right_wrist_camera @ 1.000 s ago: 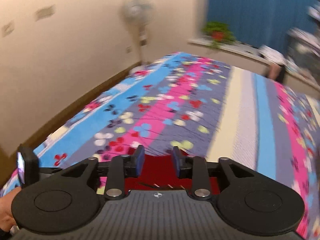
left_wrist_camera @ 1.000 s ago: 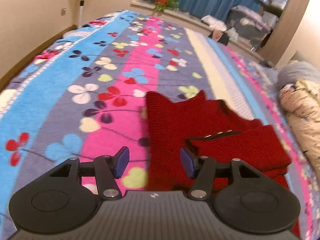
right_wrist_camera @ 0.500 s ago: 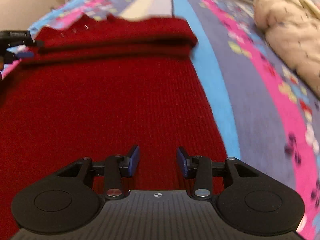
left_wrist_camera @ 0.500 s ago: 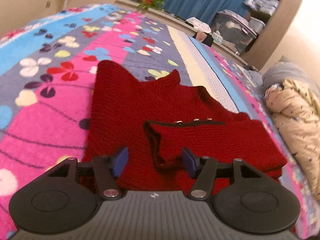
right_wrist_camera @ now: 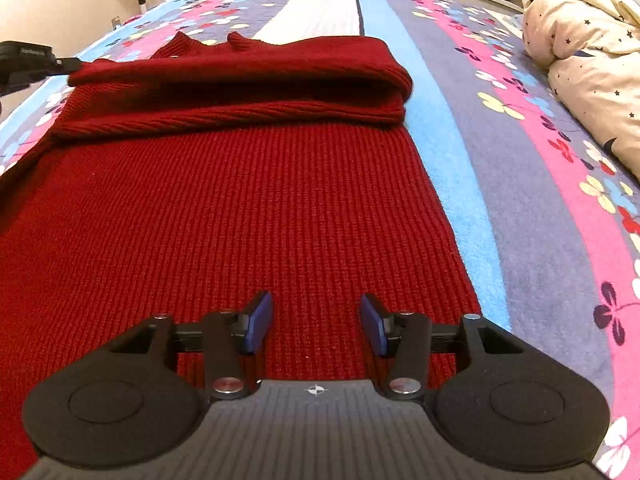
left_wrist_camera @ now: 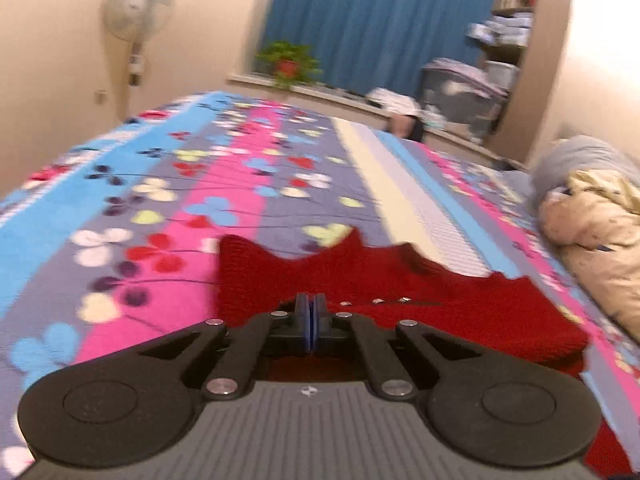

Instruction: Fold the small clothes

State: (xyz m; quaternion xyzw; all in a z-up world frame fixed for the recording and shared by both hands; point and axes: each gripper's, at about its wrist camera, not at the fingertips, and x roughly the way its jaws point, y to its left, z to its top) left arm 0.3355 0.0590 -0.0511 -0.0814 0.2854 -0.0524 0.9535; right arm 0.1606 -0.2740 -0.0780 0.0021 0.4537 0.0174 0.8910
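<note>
Sweater: a red knit sweater lies flat on the flowered bedspread, its top part folded over in a thick band.
Right gripper: jaws spread and just been widening, low over the sweater's body, nothing between the pads but the knit beneath.
Left gripper: pads pressed together at the folded edge; whether knit is caught, I can't tell.
Around: a cream quilt bunched well off right; fan, potted plant and blue curtain far beyond the fingertips.
</note>
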